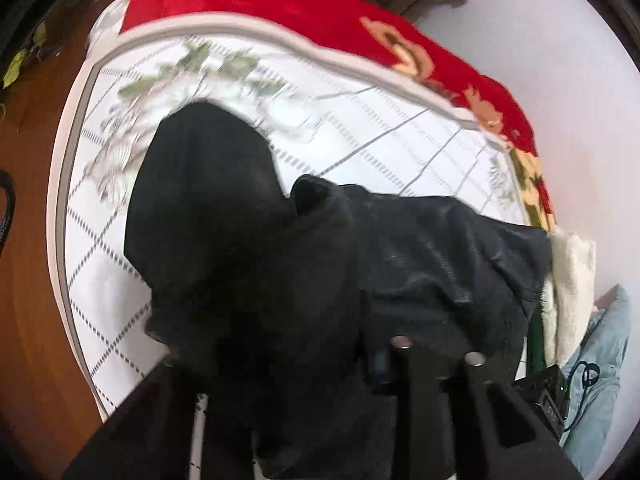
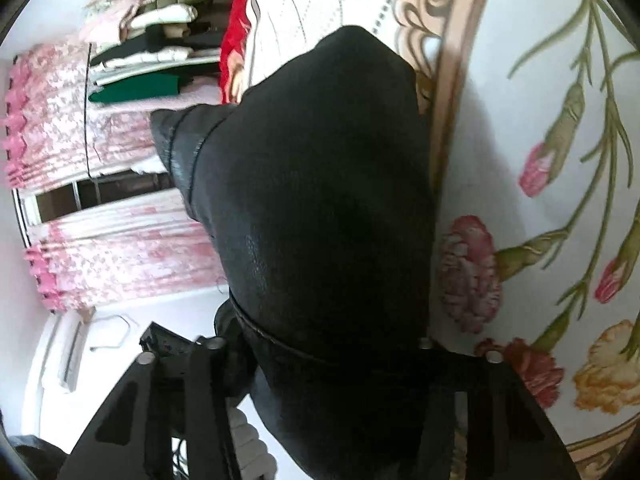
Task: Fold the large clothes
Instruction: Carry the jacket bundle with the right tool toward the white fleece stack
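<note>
A large black leather-look garment (image 1: 280, 248) hangs from my left gripper (image 1: 320, 364) above a bed; its folds drape over the fingers and hide them. In the right wrist view the same black garment (image 2: 320, 208) fills the middle and runs down between the fingers of my right gripper (image 2: 320, 352). Both grippers are shut on the cloth and hold it lifted over the bedspread (image 1: 360, 128). The fingertips are hidden under the cloth in both views.
The bed has a white quilted cover and a red flowered blanket (image 1: 280, 0) at its far side. Brown floor (image 1: 28, 240) lies at the left. A stack of folded clothes (image 2: 156, 48) and pink curtains (image 2: 92, 128) stand beyond the bed. A flowered sheet (image 2: 540, 200) lies at the right.
</note>
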{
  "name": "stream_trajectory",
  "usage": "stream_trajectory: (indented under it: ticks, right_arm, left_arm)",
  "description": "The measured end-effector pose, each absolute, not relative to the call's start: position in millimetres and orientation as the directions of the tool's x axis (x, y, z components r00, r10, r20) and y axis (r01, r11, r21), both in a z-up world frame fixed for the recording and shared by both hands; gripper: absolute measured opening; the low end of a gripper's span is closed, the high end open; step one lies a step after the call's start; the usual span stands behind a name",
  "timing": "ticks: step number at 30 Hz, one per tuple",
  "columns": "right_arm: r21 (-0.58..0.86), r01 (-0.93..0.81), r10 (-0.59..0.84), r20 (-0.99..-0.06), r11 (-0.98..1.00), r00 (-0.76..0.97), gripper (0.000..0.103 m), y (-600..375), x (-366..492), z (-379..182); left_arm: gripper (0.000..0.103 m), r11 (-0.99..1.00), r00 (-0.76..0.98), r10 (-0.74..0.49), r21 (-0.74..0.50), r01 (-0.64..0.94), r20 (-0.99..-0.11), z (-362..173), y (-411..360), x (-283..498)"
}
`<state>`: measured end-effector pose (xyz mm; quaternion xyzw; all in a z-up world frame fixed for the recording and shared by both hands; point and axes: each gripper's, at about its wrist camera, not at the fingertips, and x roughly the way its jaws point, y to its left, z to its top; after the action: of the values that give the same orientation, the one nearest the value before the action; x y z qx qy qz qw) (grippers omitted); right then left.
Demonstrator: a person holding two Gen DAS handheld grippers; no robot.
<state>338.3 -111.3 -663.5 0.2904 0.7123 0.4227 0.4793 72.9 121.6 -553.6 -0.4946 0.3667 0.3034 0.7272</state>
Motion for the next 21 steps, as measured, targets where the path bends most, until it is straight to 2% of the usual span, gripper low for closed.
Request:
stream_trajectory:
  ticks: [5,12,21]
  right_arm:
    - [0.885,0.011,0.831,-0.433,0.465,-0.351,0.040,-107,336,-643]
    - [0.903,-0.018,0.859,-0.414,0.429,-0.301,0.039,-119,355,-580]
    - [0.912,-0.024,0.908,-0.409,0.408,-0.089,0.039,-149,437,-472]
  left_arm:
    - [0.015,0.371,0.576,0.097,-0.507,-0.778,-0.812,-521,128,77]
    - [0.014,0.467,0.631,0.106,-0.521,-0.714,-0.769,-455,136,97]
    - [0.014,0.626,0.729,-0.012,-0.573,-0.528,-0.684,-370,126,216]
